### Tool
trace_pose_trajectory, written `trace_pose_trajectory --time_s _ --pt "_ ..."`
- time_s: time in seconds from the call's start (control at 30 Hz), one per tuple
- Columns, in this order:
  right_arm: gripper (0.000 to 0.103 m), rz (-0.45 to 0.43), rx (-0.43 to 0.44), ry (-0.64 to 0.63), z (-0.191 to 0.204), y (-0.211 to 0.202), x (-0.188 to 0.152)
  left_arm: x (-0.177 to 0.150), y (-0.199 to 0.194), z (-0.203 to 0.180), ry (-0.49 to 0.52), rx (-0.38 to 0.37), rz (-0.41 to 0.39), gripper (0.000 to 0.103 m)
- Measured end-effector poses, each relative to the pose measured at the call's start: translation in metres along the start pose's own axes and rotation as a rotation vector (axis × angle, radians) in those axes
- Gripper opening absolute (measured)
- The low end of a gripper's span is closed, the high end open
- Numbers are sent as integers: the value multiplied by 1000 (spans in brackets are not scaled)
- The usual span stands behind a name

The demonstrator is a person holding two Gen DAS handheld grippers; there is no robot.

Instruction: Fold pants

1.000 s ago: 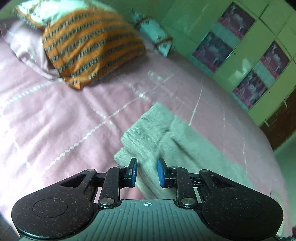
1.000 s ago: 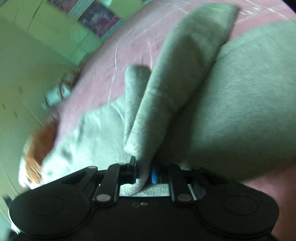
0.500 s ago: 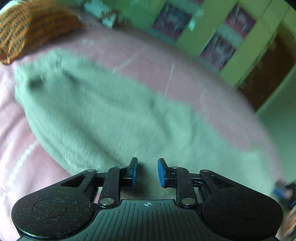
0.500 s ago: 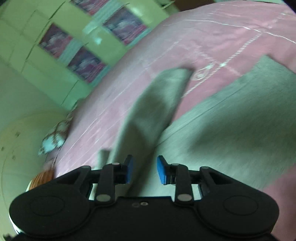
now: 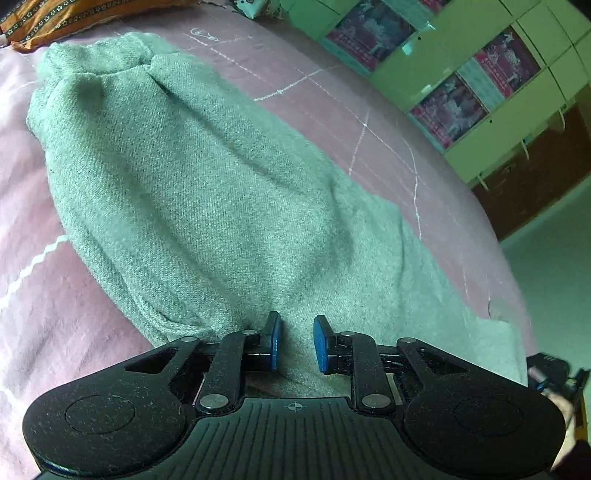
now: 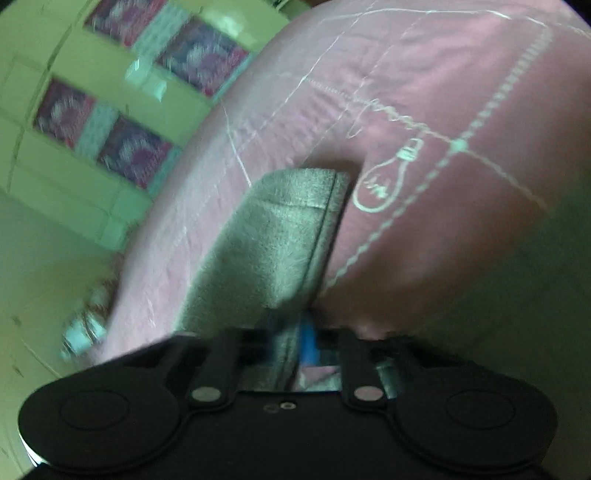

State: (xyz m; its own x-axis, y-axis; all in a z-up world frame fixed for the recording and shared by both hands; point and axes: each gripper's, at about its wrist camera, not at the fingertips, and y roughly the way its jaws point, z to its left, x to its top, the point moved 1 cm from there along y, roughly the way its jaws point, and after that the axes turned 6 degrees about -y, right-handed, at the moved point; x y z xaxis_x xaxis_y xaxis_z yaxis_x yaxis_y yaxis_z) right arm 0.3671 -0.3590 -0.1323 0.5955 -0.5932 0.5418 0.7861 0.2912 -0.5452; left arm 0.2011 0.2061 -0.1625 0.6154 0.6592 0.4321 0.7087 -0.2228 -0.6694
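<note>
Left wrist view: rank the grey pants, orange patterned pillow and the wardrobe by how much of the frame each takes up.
1. grey pants, by far the largest.
2. wardrobe.
3. orange patterned pillow, a cropped sliver.
The pants lie nearest the camera, so true sizes stay unsure.

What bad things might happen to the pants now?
1. The right tongs seem to pinch only a thin edge of the pants; the view is blurred, so the cloth may slip out when pulled.
2. The left tongs are open over the pants and hold nothing, so a pull from one side might drag the wrinkled pile askew.
3. The pink bedsheet could get caught in a grab.
</note>
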Motion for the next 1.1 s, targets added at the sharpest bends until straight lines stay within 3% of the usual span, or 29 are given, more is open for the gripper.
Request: trace_pose_trajectory --time_s 0.13,0.23,0.3,0.37,0.43,0.5,0.57,0.7,0.73,0.8,0.83,1.0,1.1 --pt "0 -165 73 -91 32 -74 6 -2 2 -1 28 3 11 21" --pt "0 -220 26 -85 28 -138 -8 -1 2 1 40 -5 18 21" --pt "0 -216 -50 -62 7 -161 -28 -2 1 2 41 -13 20 21" --pt "0 -131 -140 -11 -29 -159 -54 3 4 1 47 -17 24 21" --pt "0 -31 -131 92 -63 -152 -73 9 4 3 47 -21 31 21" --pt "0 -84 -108 179 -79 -163 -81 11 4 3 54 -24 35 21" --pt "23 -169 -94 222 -85 -174 -78 11 4 4 56 -27 37 21" --pt "38 -184 -89 247 -96 -162 -62 13 5 7 57 -31 34 21" --pt "37 -181 -88 256 -99 -156 -59 12 5 8 54 -32 32 21" --pt "23 -168 -66 286 -106 -149 -52 12 5 9 54 -33 30 21" --pt "0 -164 -53 271 -106 -150 -47 12 5 9 52 -35 29 21" --pt "0 -343 -35 11 -49 -213 -44 9 7 12 50 -43 27 21" --pt "0 -306 -91 7 -65 -218 -57 8 6 14 51 -46 25 21"
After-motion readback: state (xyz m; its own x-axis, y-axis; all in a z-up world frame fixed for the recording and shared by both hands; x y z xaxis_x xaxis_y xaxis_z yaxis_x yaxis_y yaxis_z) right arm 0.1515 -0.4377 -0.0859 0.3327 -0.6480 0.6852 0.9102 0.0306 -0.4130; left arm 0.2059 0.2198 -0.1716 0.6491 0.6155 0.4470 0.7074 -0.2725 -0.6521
